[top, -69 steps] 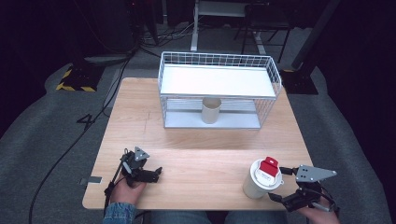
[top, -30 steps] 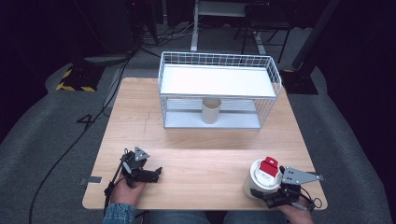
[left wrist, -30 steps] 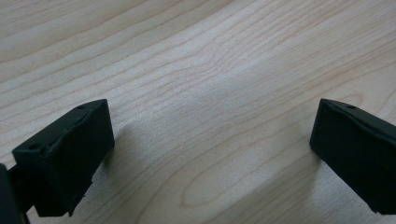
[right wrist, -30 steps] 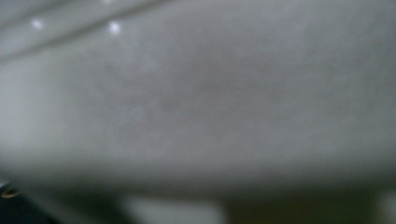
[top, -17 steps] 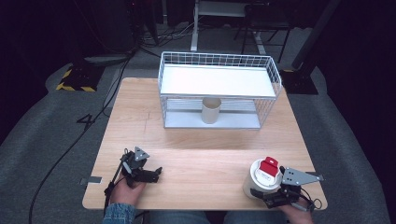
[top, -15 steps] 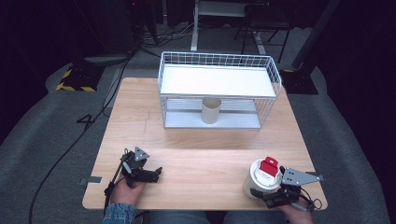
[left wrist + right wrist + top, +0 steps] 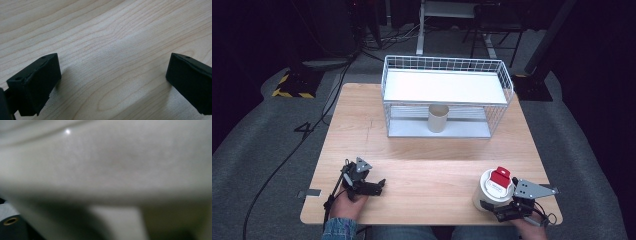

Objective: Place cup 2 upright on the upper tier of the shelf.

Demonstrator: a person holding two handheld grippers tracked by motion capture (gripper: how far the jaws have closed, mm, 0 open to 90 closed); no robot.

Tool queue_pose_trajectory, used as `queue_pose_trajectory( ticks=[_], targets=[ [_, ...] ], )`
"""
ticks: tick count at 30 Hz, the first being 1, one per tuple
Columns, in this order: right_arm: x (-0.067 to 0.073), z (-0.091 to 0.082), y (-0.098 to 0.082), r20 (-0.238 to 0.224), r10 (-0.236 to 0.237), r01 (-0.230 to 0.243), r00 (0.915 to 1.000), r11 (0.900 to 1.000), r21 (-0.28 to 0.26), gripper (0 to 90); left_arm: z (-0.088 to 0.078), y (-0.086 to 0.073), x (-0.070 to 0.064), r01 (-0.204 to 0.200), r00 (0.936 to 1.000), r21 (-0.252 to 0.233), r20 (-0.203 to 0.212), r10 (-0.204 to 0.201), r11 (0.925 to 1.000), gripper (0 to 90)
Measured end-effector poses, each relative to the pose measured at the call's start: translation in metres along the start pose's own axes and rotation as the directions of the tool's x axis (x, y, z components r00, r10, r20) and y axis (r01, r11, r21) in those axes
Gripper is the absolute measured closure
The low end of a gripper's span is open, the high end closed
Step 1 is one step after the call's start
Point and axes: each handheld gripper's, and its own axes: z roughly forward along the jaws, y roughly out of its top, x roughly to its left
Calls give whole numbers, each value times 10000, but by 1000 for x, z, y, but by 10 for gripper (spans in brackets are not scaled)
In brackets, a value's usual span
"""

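Note:
A white cup [image 7: 490,194] with a red piece [image 7: 500,177] on top stands near the table's front right corner. My right gripper [image 7: 500,209] is pressed to the cup's near side, low down; its jaws have just been closing on it. In the right gripper view the cup's white wall [image 7: 105,165] sits blurred right against the camera, with one black finger [image 7: 11,226] at the lower left. My left gripper [image 7: 379,184] rests at the front left, open, with only bare wood between its fingers [image 7: 35,85].
A white wire basket rack [image 7: 447,75] stands at the back of the wooden table [image 7: 432,160], with a beige cup [image 7: 437,118] on its lower shelf. Cables and dark floor surround the table.
The right gripper came in from the right up to the white cup more than a second ago. Since then nothing has visibly moved. The left gripper has kept still.

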Motion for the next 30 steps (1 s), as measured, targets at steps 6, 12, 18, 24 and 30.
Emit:
queue_pose_trajectory(
  ticks=[6,12,18,24,30],
  targets=[
    [-4,-4,5,53,-12,13,10000,9998,-186,87,0,0,0,7,10000,-7,2,-7,10000,3],
    [-6,-4,12,149,4,-1,9999,9999,-152,87,0,0,0,8,10000,-5,6,-8,10000,3],
    [-8,-5,23,197,-99,104,9998,9997,-212,87,0,0,0,9,10000,-5,7,-9,10000,3],
    [-12,-7,38,281,-329,335,9991,9992,-204,88,0,0,0,-3,10000,2,4,3,10000,3],
    [-16,-10,56,312,-474,485,9984,9982,-353,88,0,0,0,9,10000,-6,8,-9,10000,3]
  ],
)
